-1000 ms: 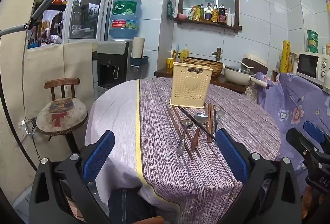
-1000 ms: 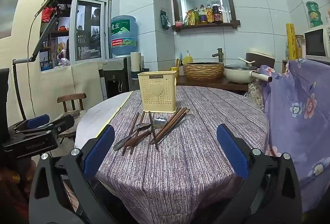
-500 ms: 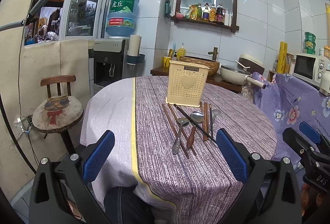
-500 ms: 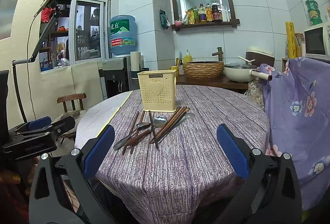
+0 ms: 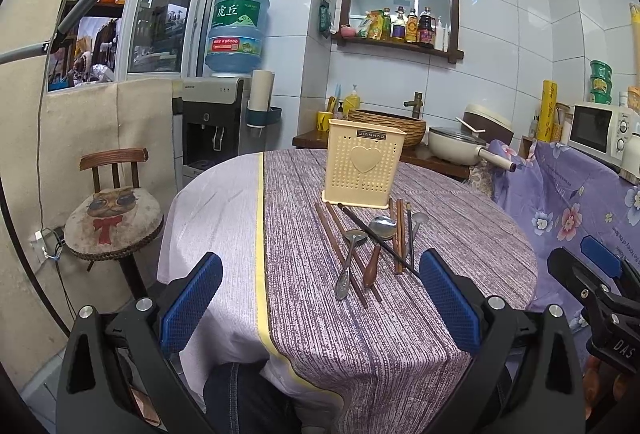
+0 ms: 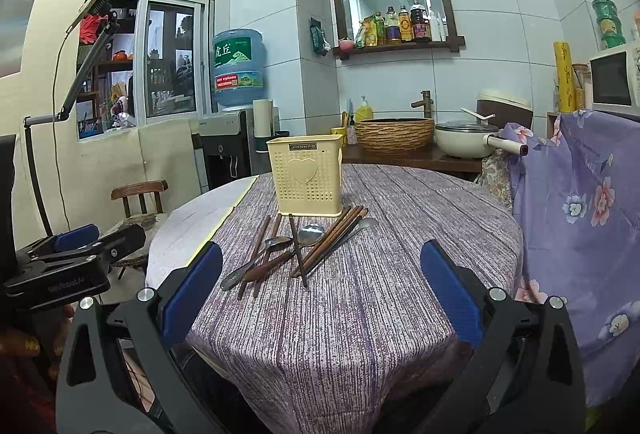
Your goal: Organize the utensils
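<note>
Cream utensil holder (image 5: pixel 363 167) stands upright behind loose utensils (image 5: pixel 372 246) on the table (image 5: pixel 400 334)

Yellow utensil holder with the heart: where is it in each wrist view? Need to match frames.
Left wrist: utensil holder stands upper centre, slightly right, on the purple tablecloth behind the utensil pile.
Right wrist: utensil holder sits centre, slightly left, the utensil pile in front of it.
Shared landmark: blue water jug, left of the holder in both.

Left gripper (image 5: pixel 320 304) edged nearer utensils (image 5: pixel 370 240) (slightly).
</note>
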Demonstrator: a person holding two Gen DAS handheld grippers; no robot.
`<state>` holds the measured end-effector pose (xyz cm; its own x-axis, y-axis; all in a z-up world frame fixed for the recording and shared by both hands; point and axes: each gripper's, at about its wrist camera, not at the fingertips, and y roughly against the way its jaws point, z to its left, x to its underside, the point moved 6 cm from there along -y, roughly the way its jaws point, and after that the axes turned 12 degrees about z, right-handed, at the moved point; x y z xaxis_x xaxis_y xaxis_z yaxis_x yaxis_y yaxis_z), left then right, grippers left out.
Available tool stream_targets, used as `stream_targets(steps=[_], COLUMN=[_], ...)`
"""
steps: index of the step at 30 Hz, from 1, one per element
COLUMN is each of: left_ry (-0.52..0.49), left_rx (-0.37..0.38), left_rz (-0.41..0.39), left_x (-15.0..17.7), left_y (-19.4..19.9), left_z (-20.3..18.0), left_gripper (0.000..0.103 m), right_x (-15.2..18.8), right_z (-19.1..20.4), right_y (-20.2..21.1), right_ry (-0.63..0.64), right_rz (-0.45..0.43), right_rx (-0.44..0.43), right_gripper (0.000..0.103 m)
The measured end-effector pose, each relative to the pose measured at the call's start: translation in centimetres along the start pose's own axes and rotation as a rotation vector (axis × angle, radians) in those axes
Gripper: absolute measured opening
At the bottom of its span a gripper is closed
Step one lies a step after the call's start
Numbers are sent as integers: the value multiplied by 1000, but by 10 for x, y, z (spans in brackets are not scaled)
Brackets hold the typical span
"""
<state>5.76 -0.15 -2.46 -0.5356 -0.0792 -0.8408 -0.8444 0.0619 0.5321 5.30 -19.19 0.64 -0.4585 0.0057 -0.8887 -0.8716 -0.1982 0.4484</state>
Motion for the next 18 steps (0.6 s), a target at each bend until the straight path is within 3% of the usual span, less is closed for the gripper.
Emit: stream_targets(steps=[18], left_ry=[0], left_rx=[-3], left_rz=[0], left_x=[1], left_y=[0], left_z=[3], left_gripper=[98], right_x=[2], right_z=[5], right_y=[1], right_ry=[1], right_rz=[4], right_rx=[-2], right_gripper=[98])
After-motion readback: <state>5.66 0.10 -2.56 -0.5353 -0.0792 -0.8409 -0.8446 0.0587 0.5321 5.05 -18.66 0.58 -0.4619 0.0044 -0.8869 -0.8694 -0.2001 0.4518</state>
